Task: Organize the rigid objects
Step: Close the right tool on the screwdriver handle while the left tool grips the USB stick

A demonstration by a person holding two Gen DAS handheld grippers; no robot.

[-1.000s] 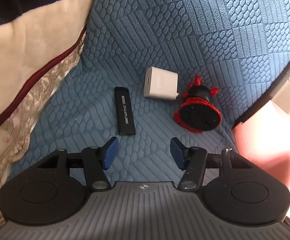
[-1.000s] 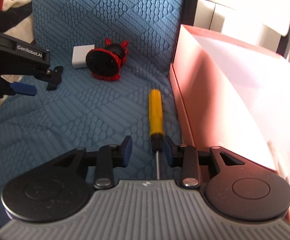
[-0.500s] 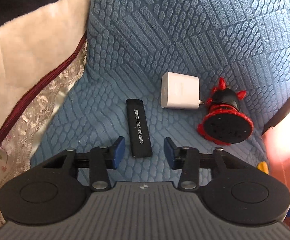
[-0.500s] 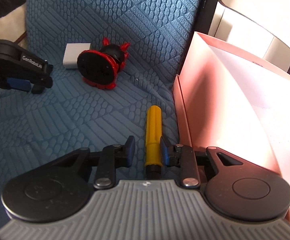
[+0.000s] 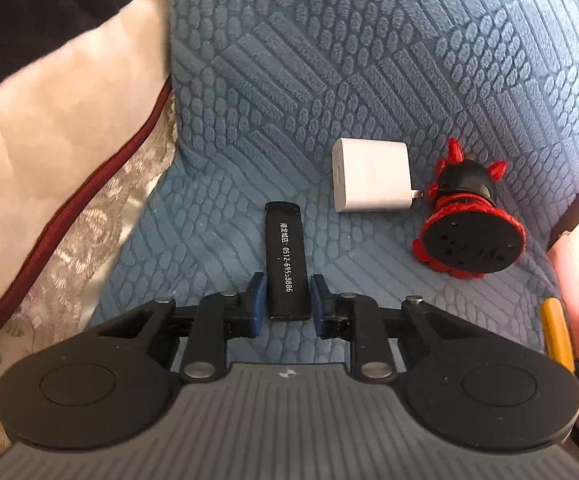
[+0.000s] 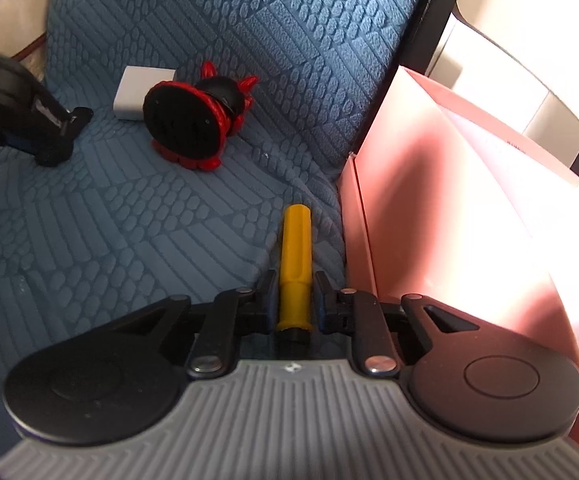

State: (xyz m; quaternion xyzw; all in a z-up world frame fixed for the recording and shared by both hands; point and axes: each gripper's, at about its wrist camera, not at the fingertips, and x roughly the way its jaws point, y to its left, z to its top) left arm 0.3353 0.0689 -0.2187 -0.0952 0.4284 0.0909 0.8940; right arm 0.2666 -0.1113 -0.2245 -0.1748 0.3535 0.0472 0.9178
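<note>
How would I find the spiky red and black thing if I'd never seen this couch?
Look at the blue quilted cushion. Near its right edge, beside the pink box, a white charger cube lies, and the red-and-black spiky holder sits right next to it. Only it has red spikes and a round black face.

— What can we read here?

— On the black stick [image 5: 286, 266] lying on the blue cushion we find a line of white print along its length: a few small characters we cannot make out, then the digits 0512-695, one blurred digit, and 8886.

— Anything elsewhere?

— We see a small pale emblem on the grey gripper body [image 5: 287, 373], with no letters in it. Nothing else is legible to us.
</note>
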